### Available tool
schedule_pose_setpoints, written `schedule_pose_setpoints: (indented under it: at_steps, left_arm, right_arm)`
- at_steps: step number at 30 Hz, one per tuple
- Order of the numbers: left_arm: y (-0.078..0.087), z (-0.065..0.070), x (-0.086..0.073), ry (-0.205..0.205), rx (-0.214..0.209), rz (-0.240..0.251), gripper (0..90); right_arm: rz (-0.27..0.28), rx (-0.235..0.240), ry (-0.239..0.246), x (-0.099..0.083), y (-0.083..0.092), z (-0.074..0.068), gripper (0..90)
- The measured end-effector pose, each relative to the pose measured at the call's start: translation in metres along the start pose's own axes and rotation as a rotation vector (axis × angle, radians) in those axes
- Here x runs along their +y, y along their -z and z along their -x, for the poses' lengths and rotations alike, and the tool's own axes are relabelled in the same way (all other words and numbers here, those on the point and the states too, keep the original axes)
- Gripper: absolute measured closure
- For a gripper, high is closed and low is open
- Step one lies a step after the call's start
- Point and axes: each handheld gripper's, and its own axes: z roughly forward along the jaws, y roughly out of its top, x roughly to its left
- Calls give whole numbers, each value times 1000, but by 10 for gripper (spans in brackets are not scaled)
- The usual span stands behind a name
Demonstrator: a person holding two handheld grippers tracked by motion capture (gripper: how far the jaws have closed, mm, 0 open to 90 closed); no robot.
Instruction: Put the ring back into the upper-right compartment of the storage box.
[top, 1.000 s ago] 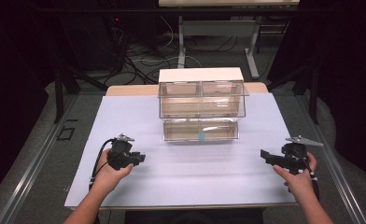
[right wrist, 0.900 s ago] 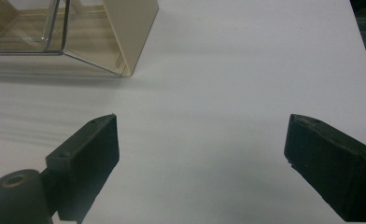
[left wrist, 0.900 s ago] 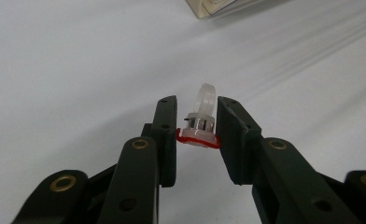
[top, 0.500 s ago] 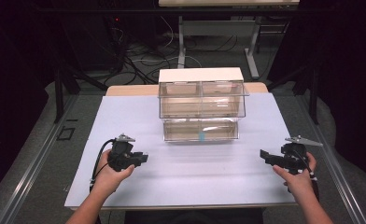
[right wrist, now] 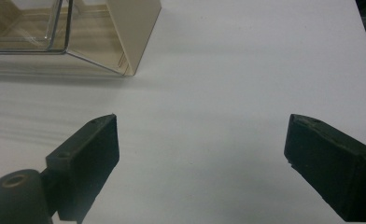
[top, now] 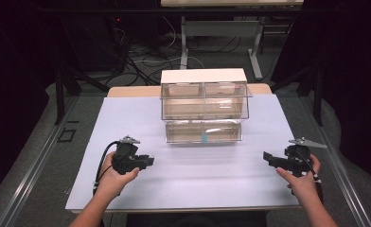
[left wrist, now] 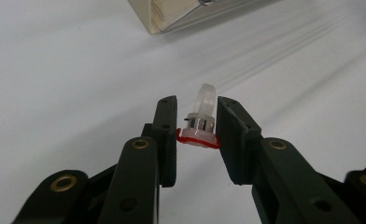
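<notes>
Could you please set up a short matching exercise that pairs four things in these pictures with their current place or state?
Things:
1. left gripper
2. right gripper
3. small clear part with a red base
4. clear drawer cabinet

Places or states:
A. stands at the far middle of the white table
B. jaws wide apart, nothing between them
C. pinched between two black jaws
D. closed on a small item, at the near left of the table

Pairs: 1-D, 2-B, 3-C, 4-A
</notes>
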Motion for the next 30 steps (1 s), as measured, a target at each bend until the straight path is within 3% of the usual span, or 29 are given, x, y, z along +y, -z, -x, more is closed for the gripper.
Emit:
schedule_pose_setpoints:
  at_steps: [5, 11, 14, 30]
  left_arm:
    - [0, 8, 3, -2, -18, 11, 698]
    - [-2, 17, 7, -7, -26, 9, 699]
    - [-4, 21, 10, -11, -31, 10, 699]
    - [-23, 56, 31, -68, -70, 18, 699]
  right_arm:
    - [0, -1, -17, 0, 0, -2, 98]
    - [3, -5, 2, 0, 0, 0, 99]
    - [18, -2, -17, -1, -1, -2, 98]
    - [5, -5, 1, 0, 0, 0, 98]
